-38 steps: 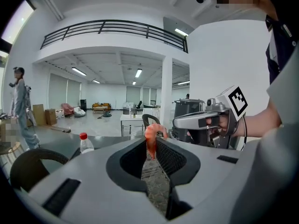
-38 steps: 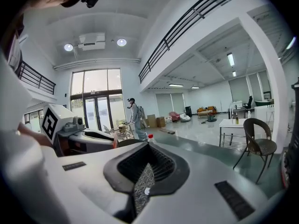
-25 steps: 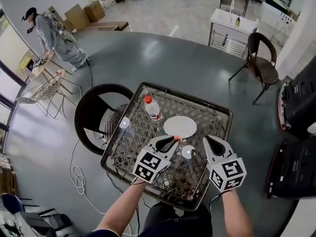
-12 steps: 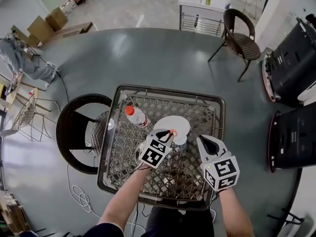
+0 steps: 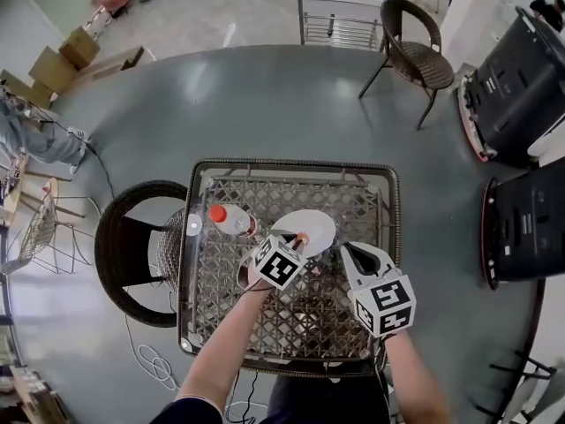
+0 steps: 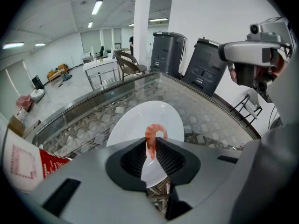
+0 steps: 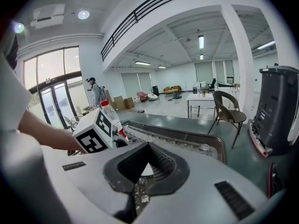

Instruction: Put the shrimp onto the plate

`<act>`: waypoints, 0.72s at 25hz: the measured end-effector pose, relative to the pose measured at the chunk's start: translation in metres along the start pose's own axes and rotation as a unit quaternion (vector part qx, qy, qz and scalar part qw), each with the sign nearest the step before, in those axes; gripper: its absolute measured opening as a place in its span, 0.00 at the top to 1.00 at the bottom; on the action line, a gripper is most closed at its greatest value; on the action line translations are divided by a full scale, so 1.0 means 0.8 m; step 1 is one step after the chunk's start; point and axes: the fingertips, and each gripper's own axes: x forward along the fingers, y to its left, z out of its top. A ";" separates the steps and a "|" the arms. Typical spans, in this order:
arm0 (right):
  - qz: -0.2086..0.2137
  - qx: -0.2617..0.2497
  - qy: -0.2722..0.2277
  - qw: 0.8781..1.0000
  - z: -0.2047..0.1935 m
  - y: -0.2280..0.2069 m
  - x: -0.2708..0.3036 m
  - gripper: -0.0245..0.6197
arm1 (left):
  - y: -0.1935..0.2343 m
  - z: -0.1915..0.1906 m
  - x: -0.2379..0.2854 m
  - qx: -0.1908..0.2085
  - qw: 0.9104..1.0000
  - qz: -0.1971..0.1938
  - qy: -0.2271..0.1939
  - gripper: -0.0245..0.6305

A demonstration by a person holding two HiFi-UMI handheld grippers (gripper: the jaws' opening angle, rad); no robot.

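A small pink shrimp (image 6: 151,137) sits pinched between the fingertips of my left gripper (image 6: 152,143), which is shut on it. It hangs just above the near part of the white plate (image 6: 140,120). In the head view the left gripper (image 5: 298,240) reaches over the near edge of the plate (image 5: 311,225) in the middle of the woven, glass-topped table (image 5: 291,321). My right gripper (image 5: 348,249) hovers to the right of the plate, shut with nothing in it. Its own view shows its pads meeting at the tips (image 7: 148,146).
A clear bottle (image 5: 229,221) with a red cap lies left of the plate; its label (image 6: 25,164) fills the left gripper view's left edge. A small clear lid (image 5: 192,226) sits by the table's left rim. A black chair (image 5: 132,246) stands at the left, dark machines (image 5: 516,87) at the right.
My left gripper has carried the shrimp forward from just short of the plate's near edge to over the plate. The right gripper has stayed beside it, still shut.
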 end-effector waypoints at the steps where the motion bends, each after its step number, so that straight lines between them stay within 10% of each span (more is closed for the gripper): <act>1: 0.000 0.002 0.001 1.000 0.000 0.000 0.002 0.95 | 0.001 -0.001 0.002 0.001 1.000 -0.001 0.004 0.85; 18: 0.008 0.017 0.012 1.000 -0.009 -0.009 0.002 0.95 | 0.010 0.007 0.019 -0.015 1.000 -0.002 0.027 0.85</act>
